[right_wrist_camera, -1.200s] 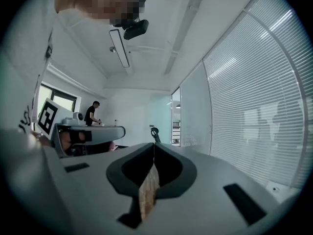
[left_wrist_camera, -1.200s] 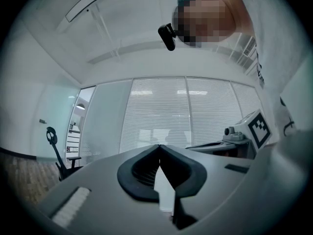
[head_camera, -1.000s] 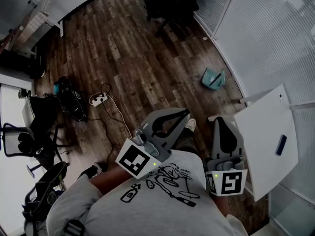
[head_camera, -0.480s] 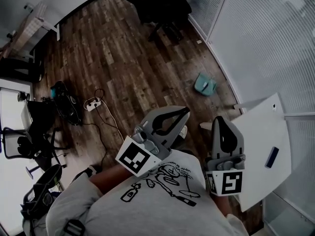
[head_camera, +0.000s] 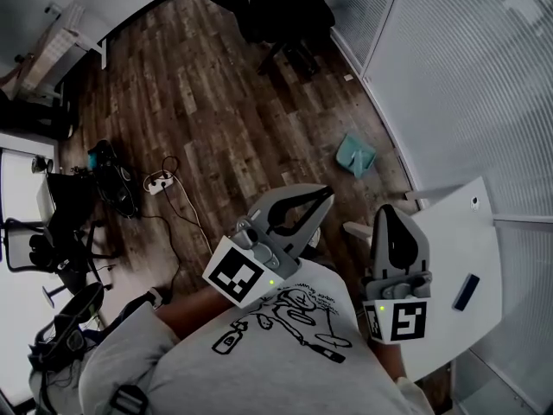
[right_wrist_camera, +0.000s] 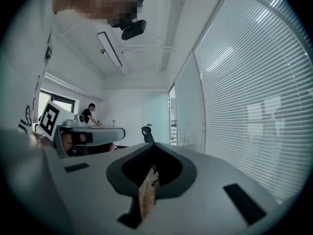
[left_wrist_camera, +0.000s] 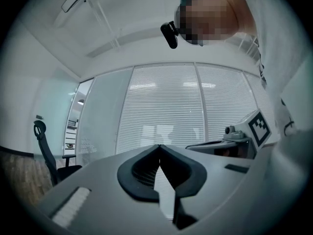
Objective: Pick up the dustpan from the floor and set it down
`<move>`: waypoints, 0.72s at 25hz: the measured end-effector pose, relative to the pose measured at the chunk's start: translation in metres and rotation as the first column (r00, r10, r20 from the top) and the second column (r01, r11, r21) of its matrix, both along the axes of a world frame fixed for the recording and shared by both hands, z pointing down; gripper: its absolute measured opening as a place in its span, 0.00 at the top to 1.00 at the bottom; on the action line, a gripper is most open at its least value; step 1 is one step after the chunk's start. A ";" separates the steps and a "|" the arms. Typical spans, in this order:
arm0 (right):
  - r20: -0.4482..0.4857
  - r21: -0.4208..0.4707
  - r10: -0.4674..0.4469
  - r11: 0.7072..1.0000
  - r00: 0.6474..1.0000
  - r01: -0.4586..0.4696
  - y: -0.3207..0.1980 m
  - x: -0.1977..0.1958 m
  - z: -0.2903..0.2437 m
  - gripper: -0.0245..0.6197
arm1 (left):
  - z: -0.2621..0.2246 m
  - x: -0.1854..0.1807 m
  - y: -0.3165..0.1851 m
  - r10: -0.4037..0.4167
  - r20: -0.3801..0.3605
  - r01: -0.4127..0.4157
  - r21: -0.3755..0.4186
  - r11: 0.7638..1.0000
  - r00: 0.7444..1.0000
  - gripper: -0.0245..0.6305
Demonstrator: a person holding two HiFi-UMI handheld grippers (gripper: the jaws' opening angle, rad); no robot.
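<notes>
Left hand-held gripper (head_camera: 325,194) & right hand-held gripper (head_camera: 390,211) are both clenched, nothing in either. Teal dustpan (head_camera: 355,156) lies on wood floor (head_camera: 216,102) ahead, by glass wall (head_camera: 449,76), well apart from both. Step: approach, prob. Next: close in, lower, open 1 gripper's jaws.

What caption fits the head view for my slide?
Left gripper and right gripper shut and empty; teal dustpan lies on wood floor ahead.
</notes>
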State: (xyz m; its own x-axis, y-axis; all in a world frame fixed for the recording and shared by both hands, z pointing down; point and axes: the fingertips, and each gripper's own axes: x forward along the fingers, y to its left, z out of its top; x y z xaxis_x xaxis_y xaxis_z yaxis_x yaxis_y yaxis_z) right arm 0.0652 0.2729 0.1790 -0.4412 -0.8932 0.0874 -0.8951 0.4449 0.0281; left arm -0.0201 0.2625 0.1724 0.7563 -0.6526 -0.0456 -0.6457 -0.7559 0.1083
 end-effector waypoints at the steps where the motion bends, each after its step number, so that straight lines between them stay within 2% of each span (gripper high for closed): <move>1: 0.002 -0.004 0.000 1.000 1.000 0.000 -0.004 0.004 0.002 0.96 | 0.002 0.003 -0.004 -0.002 -0.001 0.002 -0.003 1.000 1.000 0.96; 6: 0.010 -0.034 -0.012 0.999 1.000 0.012 -0.025 0.009 0.015 0.96 | 0.010 0.009 -0.023 -0.013 0.004 0.014 -0.019 1.000 1.000 0.96; 12: 0.010 -0.047 -0.047 0.998 0.999 0.048 -0.063 -0.010 0.021 0.96 | 0.019 -0.007 -0.059 -0.040 0.003 0.040 -0.040 0.998 0.999 0.96; 18: -0.002 -0.058 -0.031 0.998 1.000 0.031 -0.115 -0.023 0.028 0.96 | 0.030 -0.016 -0.113 -0.012 -0.006 0.012 -0.053 0.999 1.000 0.96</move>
State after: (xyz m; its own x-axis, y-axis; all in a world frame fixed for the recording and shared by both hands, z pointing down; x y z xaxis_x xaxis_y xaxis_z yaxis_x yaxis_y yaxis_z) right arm 0.0417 0.1581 0.2071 -0.4682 -0.8724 0.1403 -0.8809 0.4733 0.0040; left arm -0.0363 0.1493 0.2020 0.7484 -0.6631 -0.0155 -0.6536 -0.7414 0.1521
